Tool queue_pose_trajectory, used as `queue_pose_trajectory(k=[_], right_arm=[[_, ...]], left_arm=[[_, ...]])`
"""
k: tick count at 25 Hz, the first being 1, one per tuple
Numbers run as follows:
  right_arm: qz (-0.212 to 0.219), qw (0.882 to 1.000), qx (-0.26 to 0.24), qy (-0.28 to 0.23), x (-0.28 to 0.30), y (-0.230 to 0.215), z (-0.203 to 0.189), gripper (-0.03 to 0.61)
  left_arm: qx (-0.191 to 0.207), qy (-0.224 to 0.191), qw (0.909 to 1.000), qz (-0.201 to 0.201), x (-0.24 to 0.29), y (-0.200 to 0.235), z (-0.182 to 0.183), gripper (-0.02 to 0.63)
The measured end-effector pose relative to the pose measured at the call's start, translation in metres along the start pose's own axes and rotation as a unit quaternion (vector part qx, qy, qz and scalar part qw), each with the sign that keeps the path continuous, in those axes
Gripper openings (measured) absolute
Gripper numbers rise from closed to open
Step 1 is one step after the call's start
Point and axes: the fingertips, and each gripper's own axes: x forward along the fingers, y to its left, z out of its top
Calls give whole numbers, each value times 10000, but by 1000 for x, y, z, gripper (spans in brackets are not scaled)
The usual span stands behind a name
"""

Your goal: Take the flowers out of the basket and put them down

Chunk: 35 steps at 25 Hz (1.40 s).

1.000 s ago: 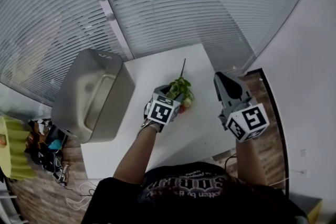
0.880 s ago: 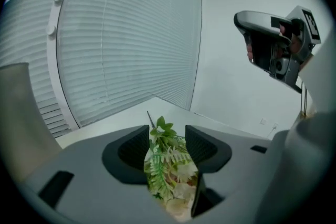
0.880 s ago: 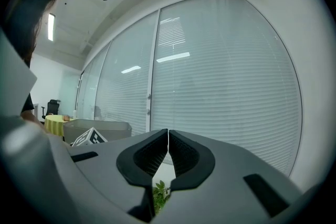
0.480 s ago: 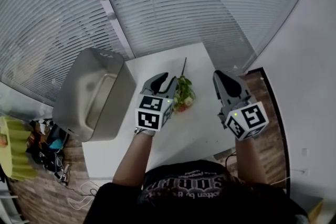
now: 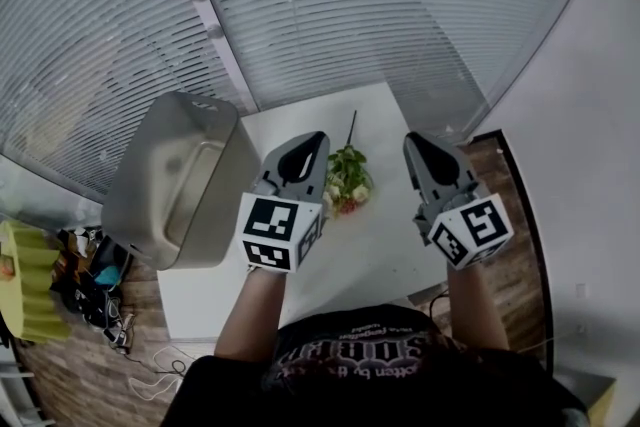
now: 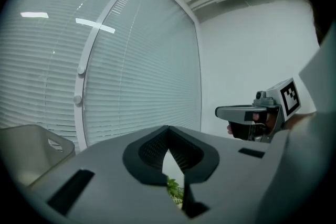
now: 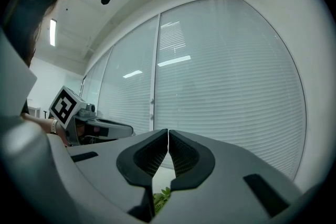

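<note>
A small bunch of flowers [image 5: 347, 182] with green leaves and a dark stem lies on the white table [image 5: 380, 245]. The grey basket [image 5: 180, 180] stands to its left, at the table's left edge. My left gripper [image 5: 312, 137] hovers above the flowers' left side. Its jaws have just closed and are shut with nothing between them. My right gripper [image 5: 412, 141] is held level to the right of the flowers, shut and empty. Green leaves [image 6: 175, 190] show below the left gripper [image 6: 168, 132], and leaves [image 7: 161, 195] also show under the right gripper [image 7: 168, 135].
Window blinds [image 5: 330, 5] run along the far side of the table. A wooden floor [image 5: 515, 215] lies to the right. Bags and clutter [image 5: 95, 290] sit on the floor at the lower left.
My left gripper has lifted off the flowers, tipped up to near level, and its jaws have closed. The flowers stay on the table. The right gripper has kept still.
</note>
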Motion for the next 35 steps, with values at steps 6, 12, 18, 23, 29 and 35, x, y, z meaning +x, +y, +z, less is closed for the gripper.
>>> queue_pose_trajectory(k=[6,12,18,23,29,35], right_arm=[[-113,9999,72,34,3,-2,-1,28],[-277,9995,125,102,4,-6,-6,28],[-335,9993,179,-60,5,-9,-1,26],[-255,9997,-35,17,7,-5,0,26],[-235,9997,-46,14,8,-5,-1,26],[-268,9996,-33,54,10,-7,-4,26]], left_arm=[[347,-286,9989,161,-11,-7,18,3],[249,-253,9989,297,-16,-3,18,3],[529,-238,9972,461,-17,0,19,3],[489,-239,9976,437,-17,-2,19,2],[489,-237,9975,452,-19,0,19,3],[445,-257,9976,474,-19,3,19,3]])
